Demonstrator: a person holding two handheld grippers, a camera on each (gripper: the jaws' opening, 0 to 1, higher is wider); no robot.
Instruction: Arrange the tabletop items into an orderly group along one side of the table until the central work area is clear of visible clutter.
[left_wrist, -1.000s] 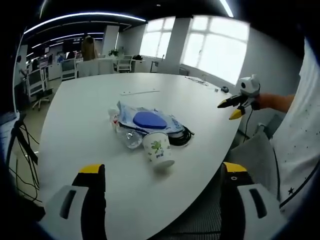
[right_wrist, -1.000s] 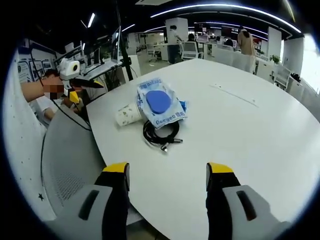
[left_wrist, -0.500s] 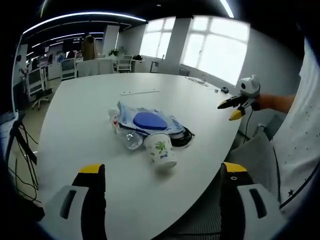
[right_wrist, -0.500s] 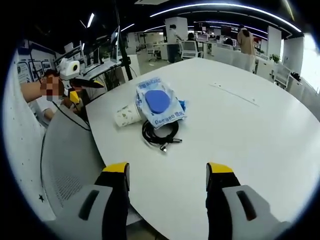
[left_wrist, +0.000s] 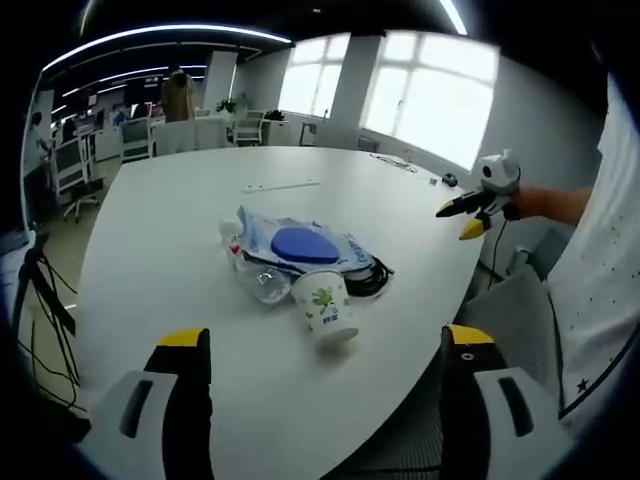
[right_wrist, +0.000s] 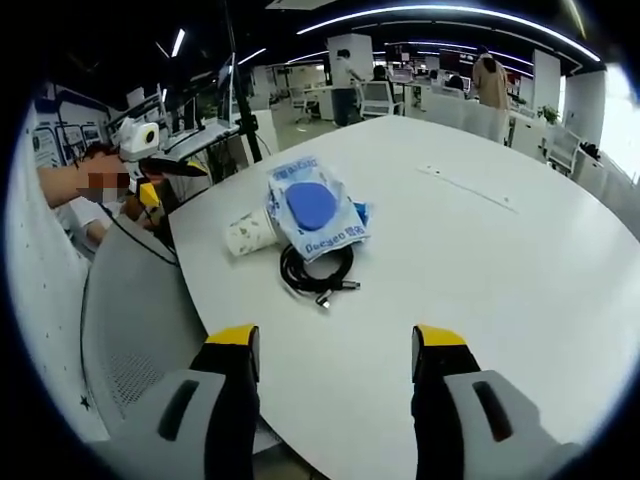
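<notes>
A paper cup with a green print lies on its side on the white table, and it also lies near the table edge. Behind it rests a clear bag holding a blue disc, over a crumpled clear bottle. A black coiled cable lies beside the bag. My left gripper is open just short of the cup, holding nothing. My right gripper is open above bare table, short of the cable. Each gripper is seen from the other side.
A thin white strip lies further along the table. A grey mesh chair stands at the table's near edge. A tripod stands on the floor to the left. Office desks and chairs lie beyond.
Both views have shifted a little with the hands. The cup, bag and cable lie where they were. Both grippers remain open.
</notes>
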